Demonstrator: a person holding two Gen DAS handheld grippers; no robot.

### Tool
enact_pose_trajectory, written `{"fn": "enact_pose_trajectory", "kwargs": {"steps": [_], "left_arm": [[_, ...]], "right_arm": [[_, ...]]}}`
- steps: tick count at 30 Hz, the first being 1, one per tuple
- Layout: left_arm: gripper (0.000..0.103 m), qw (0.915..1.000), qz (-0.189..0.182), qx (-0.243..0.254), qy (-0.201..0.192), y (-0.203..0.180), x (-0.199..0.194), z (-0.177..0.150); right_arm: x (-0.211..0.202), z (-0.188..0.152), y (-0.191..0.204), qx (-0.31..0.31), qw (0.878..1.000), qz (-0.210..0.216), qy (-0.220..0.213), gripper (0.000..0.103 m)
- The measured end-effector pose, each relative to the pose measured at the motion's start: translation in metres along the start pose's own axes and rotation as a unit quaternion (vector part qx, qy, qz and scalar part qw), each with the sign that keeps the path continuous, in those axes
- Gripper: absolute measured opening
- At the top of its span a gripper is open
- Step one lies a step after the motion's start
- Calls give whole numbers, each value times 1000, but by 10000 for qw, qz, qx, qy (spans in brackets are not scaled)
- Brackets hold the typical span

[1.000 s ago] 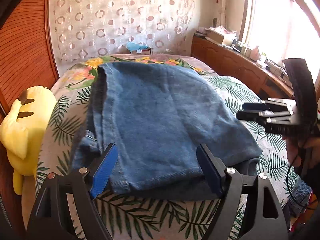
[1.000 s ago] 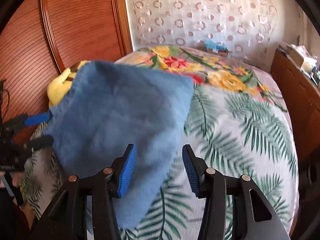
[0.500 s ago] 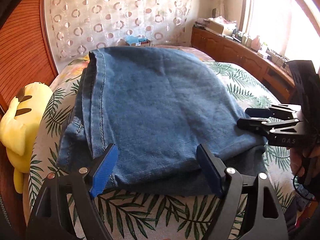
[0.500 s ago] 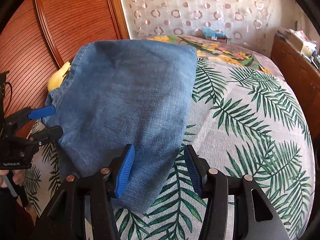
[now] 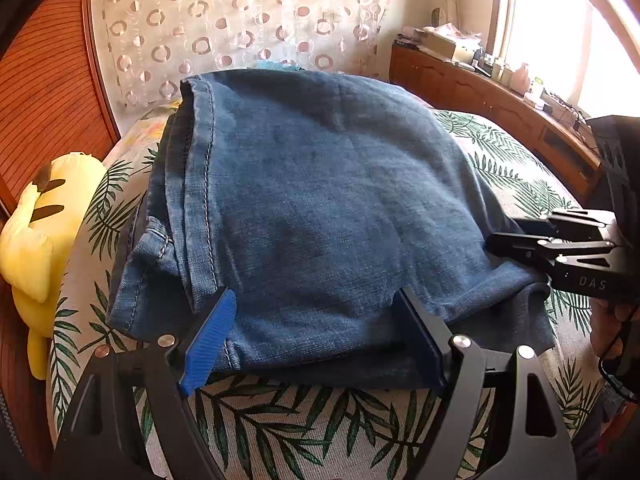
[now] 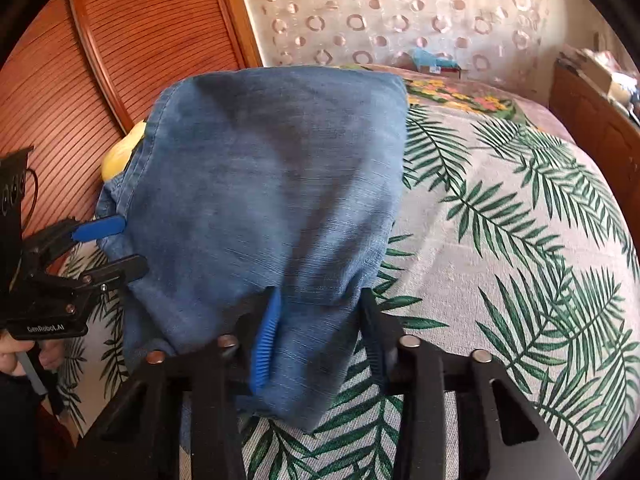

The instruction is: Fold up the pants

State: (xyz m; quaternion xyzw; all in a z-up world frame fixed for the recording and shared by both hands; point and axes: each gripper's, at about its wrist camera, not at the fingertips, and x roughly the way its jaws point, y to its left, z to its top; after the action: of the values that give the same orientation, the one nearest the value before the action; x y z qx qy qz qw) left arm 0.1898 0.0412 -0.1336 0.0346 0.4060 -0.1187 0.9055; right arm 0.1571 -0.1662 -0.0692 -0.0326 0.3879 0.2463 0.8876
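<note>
Blue denim pants [image 5: 320, 208] lie folded mid-frame on the leaf-print bedspread [image 5: 280, 432]. Your left gripper [image 5: 316, 344] stands wide, fabric edge between its pads. Your right gripper [image 6: 320, 340] is closing around a denim fold.

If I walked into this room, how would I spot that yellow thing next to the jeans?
Look at the bed with the palm-leaf cover, where the folded jeans lie. Along the side by the slatted wooden wall sits a plush toy, squeezed between bed and wall. It is the only bright yellow, soft thing there, with dark stripes on it.
</note>
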Motion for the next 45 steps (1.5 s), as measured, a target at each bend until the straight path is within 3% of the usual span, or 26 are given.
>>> {"fn": "enact_pose_trajectory", "kwargs": {"steps": [2, 5, 11, 21, 30, 36, 41, 45], "left_arm": [[81, 10000, 2, 10, 7, 0, -1, 1], [81, 10000, -34, 20, -13, -2, -7, 3], [81, 9995, -178, 59, -270, -10, -32, 12], [81, 9968, -387, 214, -666, -26, -65, 25], [81, 9974, -321, 201, -614, -31, -52, 32], [81, 9981, -387, 138, -460, -43, -42, 29], [81, 9973, -586, 225, -389, -71, -35, 24], [81, 9959, -759, 415, -275, -96, -27, 18]], "right_arm": [[0, 1, 2, -93, 9999, -62, -14, 13], [-8, 3, 0, -103, 9999, -20, -103, 8], [-46, 7, -14, -122, 9993, 71, -347, 6], [-120, -5, -48, -151, 9974, -417, -560, 6], [-106, -45, -71, 218, 9985, -473, -194, 7], [-96, -49, -79, 648, 9966, -427, -271, 14], [-96, -55, -86, 1030, 9933, -370, -361, 39], [-97, -62, -88, 1124, 9924, -319, -385, 41]]}}
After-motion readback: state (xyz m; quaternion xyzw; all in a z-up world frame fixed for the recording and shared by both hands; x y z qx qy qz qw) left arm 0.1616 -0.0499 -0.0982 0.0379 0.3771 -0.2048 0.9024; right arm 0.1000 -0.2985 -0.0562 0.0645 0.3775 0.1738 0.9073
